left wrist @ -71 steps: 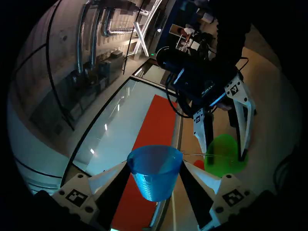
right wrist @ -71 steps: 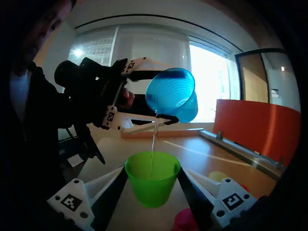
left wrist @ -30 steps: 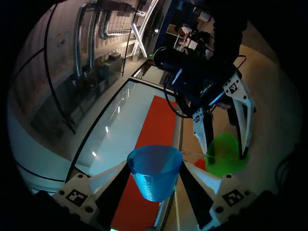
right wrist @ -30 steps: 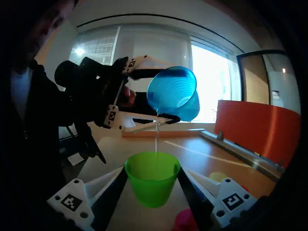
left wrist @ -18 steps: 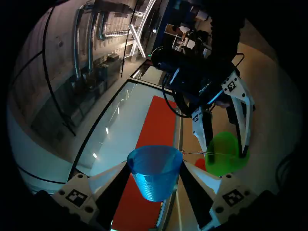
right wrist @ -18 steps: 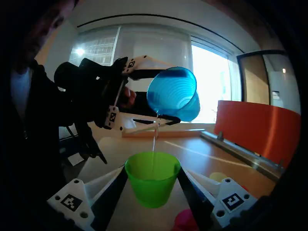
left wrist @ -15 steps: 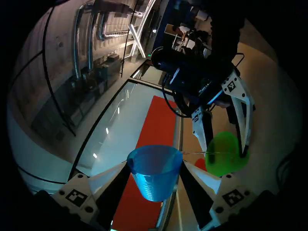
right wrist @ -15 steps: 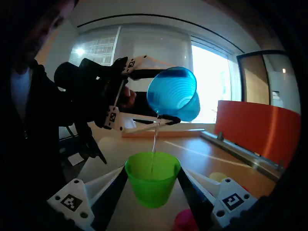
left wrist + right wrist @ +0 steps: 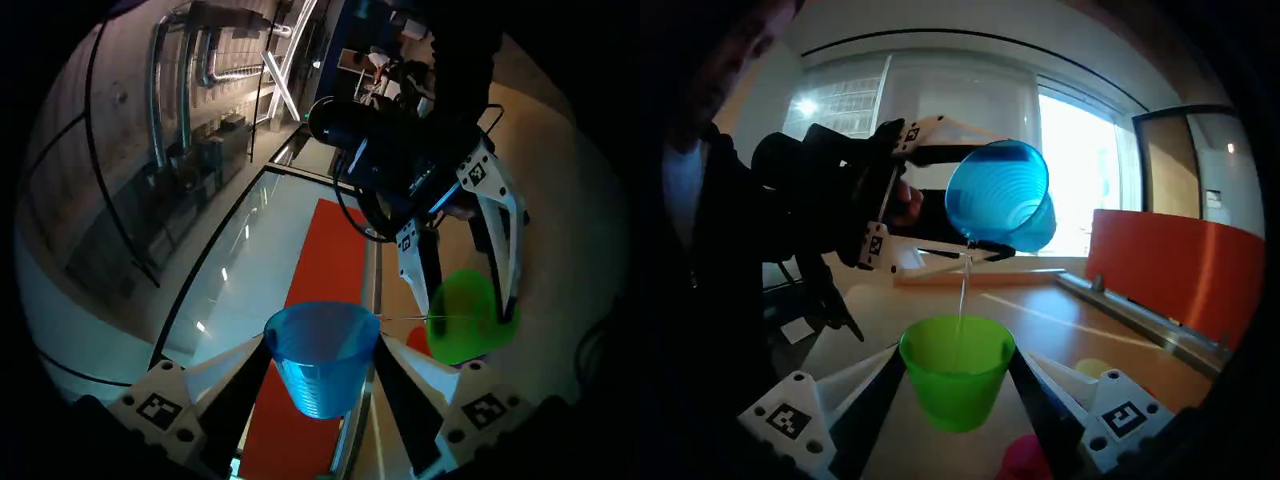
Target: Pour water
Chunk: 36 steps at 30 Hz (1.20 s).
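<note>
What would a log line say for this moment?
phase: pouring | left gripper: shut on blue cup, tilted | right gripper: shut on green cup, upright | water: streaming into green cup

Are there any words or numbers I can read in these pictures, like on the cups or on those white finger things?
No word or number here can be read.
On the blue cup: faint lines on its side, too small to read.
On the green cup: no writing shows.
On the fingers: square markers with black-and-white patterns, not letters.
</note>
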Tool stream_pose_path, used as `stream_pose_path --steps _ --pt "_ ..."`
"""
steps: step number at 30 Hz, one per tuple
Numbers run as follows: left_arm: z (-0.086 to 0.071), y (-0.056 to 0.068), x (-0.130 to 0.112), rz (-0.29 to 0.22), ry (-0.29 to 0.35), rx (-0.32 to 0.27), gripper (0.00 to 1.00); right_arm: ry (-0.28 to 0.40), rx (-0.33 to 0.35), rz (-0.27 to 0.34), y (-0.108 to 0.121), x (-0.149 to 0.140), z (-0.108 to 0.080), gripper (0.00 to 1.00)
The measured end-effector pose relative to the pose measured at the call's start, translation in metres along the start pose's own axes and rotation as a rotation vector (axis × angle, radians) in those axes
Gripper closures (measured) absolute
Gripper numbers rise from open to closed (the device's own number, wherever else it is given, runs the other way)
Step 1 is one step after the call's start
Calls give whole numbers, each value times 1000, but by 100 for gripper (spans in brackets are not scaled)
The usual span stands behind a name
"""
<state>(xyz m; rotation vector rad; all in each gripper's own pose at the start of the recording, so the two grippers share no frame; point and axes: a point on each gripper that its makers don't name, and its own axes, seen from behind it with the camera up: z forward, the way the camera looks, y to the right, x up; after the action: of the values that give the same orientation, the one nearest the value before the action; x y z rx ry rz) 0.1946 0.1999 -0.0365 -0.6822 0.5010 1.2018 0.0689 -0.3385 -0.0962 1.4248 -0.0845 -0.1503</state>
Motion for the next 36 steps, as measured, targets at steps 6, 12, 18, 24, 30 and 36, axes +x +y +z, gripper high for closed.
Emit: stream_pose_path --steps 6,12,18,24,30,36 --pt "0 0 0 12 1 0 15 -1 0 -2 0 0 0 10" --pt "0 0 0 19 0 -1 15 -2 1 -4 0 0 1 10" --pt "-1 1 1 24 1 -3 15 -1 4 -4 -1 0 1 10" --pt "-1 0 2 36 2 -3 15 -1 5 -7 -1 0 1 10" --pt "-2 -1 3 39 3 -5 15 -1 4 -9 -2 1 1 10" --pt "-3 -2 4 47 4 -2 15 -1 1 -10 -1 2 0 10"
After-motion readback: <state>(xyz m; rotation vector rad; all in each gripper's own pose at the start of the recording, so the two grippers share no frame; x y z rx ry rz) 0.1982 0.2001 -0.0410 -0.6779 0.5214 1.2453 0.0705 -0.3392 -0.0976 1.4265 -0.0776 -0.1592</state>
